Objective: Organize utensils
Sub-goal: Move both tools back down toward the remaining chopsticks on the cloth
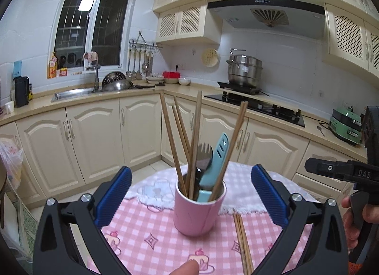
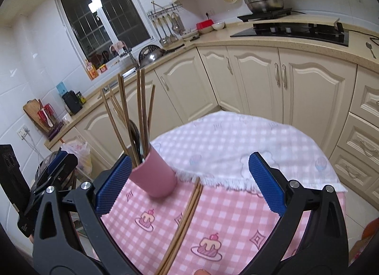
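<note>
both tools spread wide, empty — pink checked tablecloth, cream kitchen cabinets.

1. Cream cabinets with arched panel doors run under a beige countertop that turns the corner of a white-tiled kitchen.
2. A dark window with bars reflects a ceiling light above a steel sink and tap.
3. Ladles hang from a wall rack near the corner.
4. A steel steamer pot sits beside a black glass hob, under a range hood.
5. Lattice-fronted upper cabinets flank the hood.
6. Pale floor tiles show below; a green appliance stands at right.
</note>
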A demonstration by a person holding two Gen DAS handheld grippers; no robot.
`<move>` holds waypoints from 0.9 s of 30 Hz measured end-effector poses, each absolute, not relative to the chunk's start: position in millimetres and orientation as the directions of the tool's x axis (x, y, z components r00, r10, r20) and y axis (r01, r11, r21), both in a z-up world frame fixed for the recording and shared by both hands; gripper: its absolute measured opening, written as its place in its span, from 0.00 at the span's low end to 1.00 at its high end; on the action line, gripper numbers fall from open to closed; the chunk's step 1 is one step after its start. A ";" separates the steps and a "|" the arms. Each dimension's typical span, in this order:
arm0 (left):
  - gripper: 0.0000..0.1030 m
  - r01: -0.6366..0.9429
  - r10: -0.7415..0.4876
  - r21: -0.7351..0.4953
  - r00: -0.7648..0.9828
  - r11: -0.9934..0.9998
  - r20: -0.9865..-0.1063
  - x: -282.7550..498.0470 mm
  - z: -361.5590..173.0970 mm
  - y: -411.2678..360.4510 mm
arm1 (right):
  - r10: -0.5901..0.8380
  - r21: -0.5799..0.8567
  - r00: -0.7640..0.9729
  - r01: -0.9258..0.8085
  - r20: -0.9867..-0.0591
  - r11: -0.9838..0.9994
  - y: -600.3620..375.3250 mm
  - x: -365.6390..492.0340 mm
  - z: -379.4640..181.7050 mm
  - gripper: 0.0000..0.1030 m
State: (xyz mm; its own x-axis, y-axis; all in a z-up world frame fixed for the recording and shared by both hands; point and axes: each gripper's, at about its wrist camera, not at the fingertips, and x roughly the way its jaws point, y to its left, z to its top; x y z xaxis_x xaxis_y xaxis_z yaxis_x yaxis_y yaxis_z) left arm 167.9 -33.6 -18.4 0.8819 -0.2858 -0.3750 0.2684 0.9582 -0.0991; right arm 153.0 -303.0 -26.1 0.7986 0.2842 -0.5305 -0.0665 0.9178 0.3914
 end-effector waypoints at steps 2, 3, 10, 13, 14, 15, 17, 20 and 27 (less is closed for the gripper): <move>0.96 0.275 -0.292 -0.101 0.874 0.956 -0.387 167.1 -21.2 -35.6 | 0.279 0.385 0.789 -0.058 -0.547 0.921 -303.1 151.7 -30.6 0.94; 0.96 0.278 -0.293 -0.097 0.871 0.956 -0.394 166.5 -23.1 -37.1 | 0.274 0.380 0.783 -0.052 -0.558 0.924 -303.0 151.2 -33.0 0.94; 0.96 0.283 -0.294 -0.096 0.835 0.954 -0.465 164.9 -47.0 -45.1 | 0.238 0.337 0.737 -0.015 -0.633 0.941 -302.1 143.4 -57.5 0.94; 0.96 0.283 -0.297 -0.105 0.816 0.953 -0.496 165.3 -58.5 -47.4 | 0.221 0.310 0.705 -0.002 -0.674 0.951 -300.4 140.9 -72.4 0.94; 0.96 0.282 -0.295 -0.104 0.812 0.954 -0.504 164.8 -62.3 -47.8 | 0.213 0.300 0.698 0.002 -0.683 0.954 -299.3 139.9 -76.7 0.94; 0.96 0.280 -0.292 -0.103 0.808 0.954 -0.512 164.4 -66.0 -47.6 | 0.201 0.281 0.680 0.008 -0.705 0.960 -296.2 138.9 -85.0 0.94; 0.96 0.274 -0.289 -0.107 0.798 0.956 -0.529 164.5 -72.8 -47.9 | 0.201 0.270 0.653 0.006 -0.731 0.963 -291.6 138.0 -96.8 0.94; 0.96 0.268 -0.281 -0.108 0.776 0.957 -0.565 165.5 -84.0 -49.2 | 0.194 0.231 0.600 -0.016 -0.776 0.973 -277.7 135.7 -116.5 0.94; 0.96 0.259 -0.264 -0.100 0.737 0.961 -0.622 165.2 -102.7 -52.5 | 0.159 0.167 0.547 -0.036 -0.822 0.985 -256.6 132.4 -140.3 0.94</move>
State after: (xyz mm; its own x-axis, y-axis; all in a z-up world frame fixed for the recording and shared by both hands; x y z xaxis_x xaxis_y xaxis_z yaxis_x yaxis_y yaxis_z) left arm 165.2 -52.5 -102.7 0.7369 -0.2635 -0.6225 0.2592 0.9606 -0.0999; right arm 132.4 -256.6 -140.3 0.5469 0.1593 -0.8219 -0.0361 0.9853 0.1670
